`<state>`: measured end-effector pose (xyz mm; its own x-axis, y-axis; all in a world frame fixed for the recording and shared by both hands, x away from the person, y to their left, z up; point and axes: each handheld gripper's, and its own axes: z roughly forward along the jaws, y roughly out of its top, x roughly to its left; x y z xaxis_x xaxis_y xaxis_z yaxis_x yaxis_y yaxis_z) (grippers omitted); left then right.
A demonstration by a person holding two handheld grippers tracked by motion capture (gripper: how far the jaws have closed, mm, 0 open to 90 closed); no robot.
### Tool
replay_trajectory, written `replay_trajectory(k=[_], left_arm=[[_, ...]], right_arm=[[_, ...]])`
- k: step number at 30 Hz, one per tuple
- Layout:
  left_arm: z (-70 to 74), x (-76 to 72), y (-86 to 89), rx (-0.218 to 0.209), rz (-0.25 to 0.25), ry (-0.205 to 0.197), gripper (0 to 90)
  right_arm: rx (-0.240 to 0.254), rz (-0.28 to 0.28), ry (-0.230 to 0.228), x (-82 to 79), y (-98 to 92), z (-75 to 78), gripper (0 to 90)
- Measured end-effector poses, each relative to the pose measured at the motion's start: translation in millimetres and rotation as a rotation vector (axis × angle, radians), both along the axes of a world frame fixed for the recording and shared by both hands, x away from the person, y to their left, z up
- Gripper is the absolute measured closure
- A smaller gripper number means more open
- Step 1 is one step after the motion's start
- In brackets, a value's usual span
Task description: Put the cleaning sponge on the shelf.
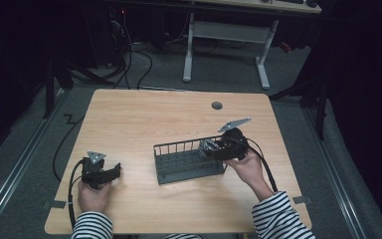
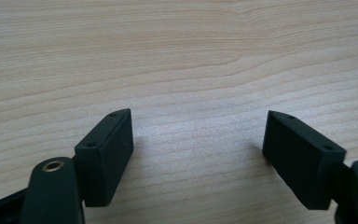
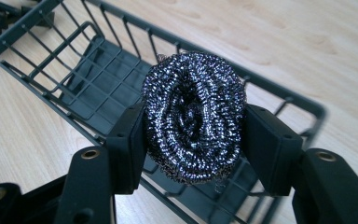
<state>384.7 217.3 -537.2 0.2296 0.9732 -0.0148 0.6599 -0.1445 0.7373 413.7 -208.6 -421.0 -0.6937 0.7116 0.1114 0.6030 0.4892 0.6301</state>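
- The steel wool scourer (image 3: 193, 116), a silvery coiled oval pad, is sitting upright between the right gripper (image 3: 193, 140) pads, over the grey wire basket (image 3: 74, 88).
- The right gripper is grasping the scourer.
- The left gripper (image 2: 198, 154) is resting released on the wooden table (image 2: 177, 56).

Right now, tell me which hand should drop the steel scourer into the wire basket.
Right. The right gripper already has the steel scourer between its pads, just above the wire basket. The left gripper sits open over bare table, well off to the basket's side.
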Motion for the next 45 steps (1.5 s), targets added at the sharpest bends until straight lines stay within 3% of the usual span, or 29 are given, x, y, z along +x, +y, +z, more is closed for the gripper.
replay_trajectory(k=[8, 12, 16, 20, 21, 23, 24, 26, 30, 32, 37, 45], left_arm=[[0.0, 0.0, 0.0, 0.000, 0.000, 0.000, 24.8], [0.0, 0.0, 0.0, 0.000, 0.000, 0.000, 24.8], [0.0, 0.0, -0.1, 0.000, 0.000, 0.000, 24.8], [0.0, 0.0, 0.0, 0.000, 0.000, 0.000, 24.8], [0.0, 0.0, 0.0, 0.000, 0.000, 0.000, 24.8], [0.0, 0.0, -0.1, 0.000, 0.000, 0.000, 24.8], [0.0, 0.0, -0.1, 0.000, 0.000, 0.000, 24.8], [-0.1, 0.0, -0.1, 0.000, 0.000, -0.001, 24.8], [0.0, 0.0, -0.1, 0.000, 0.000, -0.001, 24.8], [0.0, 0.0, -0.1, 0.000, 0.000, -0.001, 24.8], [-0.1, 0.0, -0.2, 0.000, 0.000, -0.001, 24.8], [0.0, 0.0, -0.2, 0.001, 0.000, -0.001, 24.8]], right_arm=[[-0.037, 0.020, 0.028, 3.4, 8.8, -9.8, 40.4], [-0.010, 0.028, 0.032, 3.8, 8.7, -10.0, 36.0], [-0.003, 0.032, 0.014, 1.5, 7.1, -6.9, 31.5], [0.039, 0.020, -0.017, -3.3, -0.8, 2.1, 30.8], [0.067, 0.007, -0.041, -6.2, -7.8, 7.3, 32.1], [0.076, -0.004, -0.052, -7.6, -12.1, 9.7, 33.2], [0.113, -0.034, -0.078, -10.3, -24.4, 12.4, 36.0], [0.121, -0.044, -0.083, -11.2, -29.0, 12.7, 36.8], [0.137, -0.117, -0.133, -17.9, -58.0, 15.7, 40.5], [0.148, -0.132, -0.139, -19.3, -62.4, 15.6, 40.8], [0.172, -0.213, -0.153, -27.0, -93.4, 8.7, 41.6], [0.197, -0.280, -0.151, -34.8, -120.2, -0.5, 41.2]])
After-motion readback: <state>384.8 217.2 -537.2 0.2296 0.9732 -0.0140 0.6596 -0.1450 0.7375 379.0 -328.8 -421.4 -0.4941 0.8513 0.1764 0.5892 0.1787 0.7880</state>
